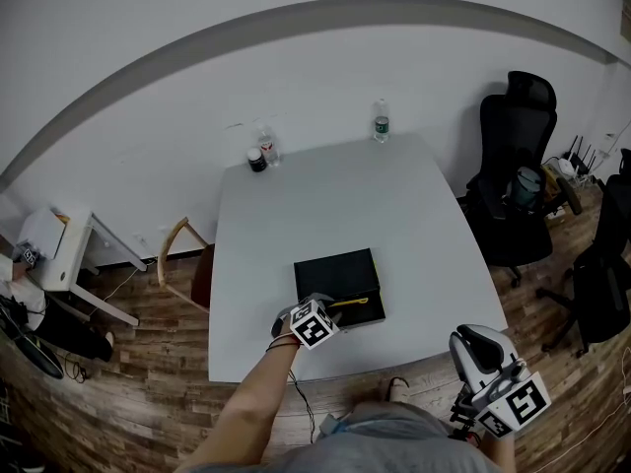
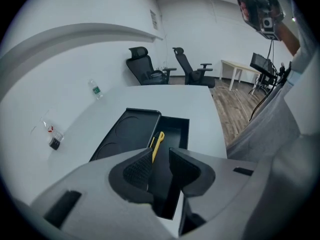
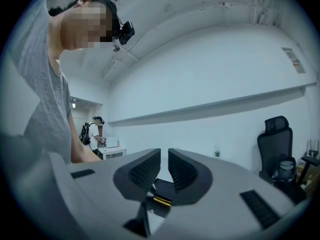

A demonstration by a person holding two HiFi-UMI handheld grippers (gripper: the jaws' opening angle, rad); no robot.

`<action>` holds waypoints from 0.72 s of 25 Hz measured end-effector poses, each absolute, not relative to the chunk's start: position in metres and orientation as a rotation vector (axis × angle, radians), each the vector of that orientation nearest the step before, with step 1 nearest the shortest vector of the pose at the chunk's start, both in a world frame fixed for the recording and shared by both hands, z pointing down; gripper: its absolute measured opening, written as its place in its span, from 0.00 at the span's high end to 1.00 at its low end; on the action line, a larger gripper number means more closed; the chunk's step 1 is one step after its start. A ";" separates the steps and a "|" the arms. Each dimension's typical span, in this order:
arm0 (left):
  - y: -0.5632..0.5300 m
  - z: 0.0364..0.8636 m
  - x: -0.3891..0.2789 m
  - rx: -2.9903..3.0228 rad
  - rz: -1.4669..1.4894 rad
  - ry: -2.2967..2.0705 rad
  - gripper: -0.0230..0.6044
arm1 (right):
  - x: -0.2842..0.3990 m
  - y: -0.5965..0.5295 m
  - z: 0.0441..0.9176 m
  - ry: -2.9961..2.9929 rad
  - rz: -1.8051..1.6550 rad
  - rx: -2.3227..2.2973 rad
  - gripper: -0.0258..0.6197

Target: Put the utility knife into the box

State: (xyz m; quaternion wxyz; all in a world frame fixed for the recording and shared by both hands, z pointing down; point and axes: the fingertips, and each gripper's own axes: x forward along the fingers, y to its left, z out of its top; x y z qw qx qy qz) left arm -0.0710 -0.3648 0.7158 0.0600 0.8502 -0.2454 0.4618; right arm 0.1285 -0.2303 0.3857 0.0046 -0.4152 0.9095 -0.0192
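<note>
A black box (image 1: 333, 267) lies open near the front edge of the white table (image 1: 394, 215), its lid flat beside the tray. The yellow utility knife (image 1: 348, 303) rests inside the tray (image 2: 176, 130), seen as a yellow strip (image 2: 157, 143) just past my left jaws. My left gripper (image 1: 330, 307) hovers at the box's near end, open, with nothing between its pads (image 2: 138, 170). My right gripper (image 1: 473, 349) hangs off the table's front right corner, away from the box. Its jaws (image 3: 164, 167) stand a narrow gap apart and hold nothing; the box and knife (image 3: 161, 200) show below them.
Two clear bottles (image 1: 381, 121) (image 1: 266, 147) and a small dark jar (image 1: 256, 160) stand at the table's far edge. Black office chairs (image 1: 515, 170) fill the right side. A wooden chair (image 1: 182, 256) and a white side table (image 1: 54, 249) are on the left.
</note>
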 end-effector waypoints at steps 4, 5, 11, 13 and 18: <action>-0.364 0.695 -0.069 2.580 1.195 -0.800 0.80 | 0.126 -0.233 0.385 2.855 -0.060 -1.278 0.91; -0.364 0.689 -0.069 2.582 1.146 -0.816 0.81 | 0.124 -0.234 0.384 2.858 -0.061 -1.270 0.91; -0.360 0.647 -0.074 2.628 0.880 -0.898 0.82 | 0.112 -0.238 0.384 2.876 -0.065 -1.222 0.91; -0.357 0.633 -0.077 2.634 0.777 -0.918 0.82 | 0.107 -0.239 0.384 2.883 -0.066 -1.207 0.91; -0.342 0.595 -0.084 2.668 0.572 -0.973 0.82 | 0.097 -0.240 0.385 2.900 -0.073 -1.178 0.91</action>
